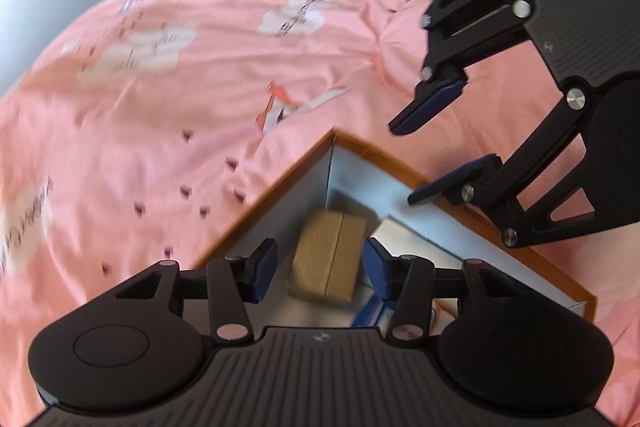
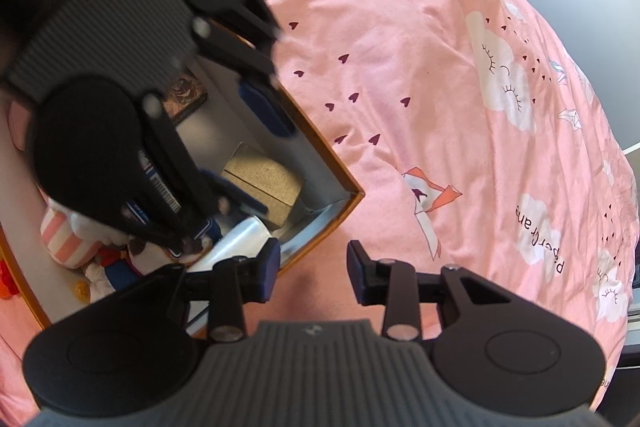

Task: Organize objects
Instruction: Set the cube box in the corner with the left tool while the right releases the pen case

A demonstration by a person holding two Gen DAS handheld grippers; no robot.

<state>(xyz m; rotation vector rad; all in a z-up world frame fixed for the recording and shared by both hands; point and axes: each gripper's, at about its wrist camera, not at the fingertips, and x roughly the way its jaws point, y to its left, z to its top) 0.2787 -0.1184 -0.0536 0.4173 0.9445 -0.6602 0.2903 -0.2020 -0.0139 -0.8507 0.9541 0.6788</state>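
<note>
My left tongs (image 1: 320, 263) hang spread over the parcel (image 1: 329, 258) in the box (image 1: 280, 183); right tongs (image 2: 312, 267) spread, empty. Bed (image 1: 200, 87) looks cleared, so I judge sorting nearly done.

We see the box (image 1: 372, 151) lying on the bed (image 1: 160, 107), with the parcel (image 1: 328, 259) in its far corner.
</note>
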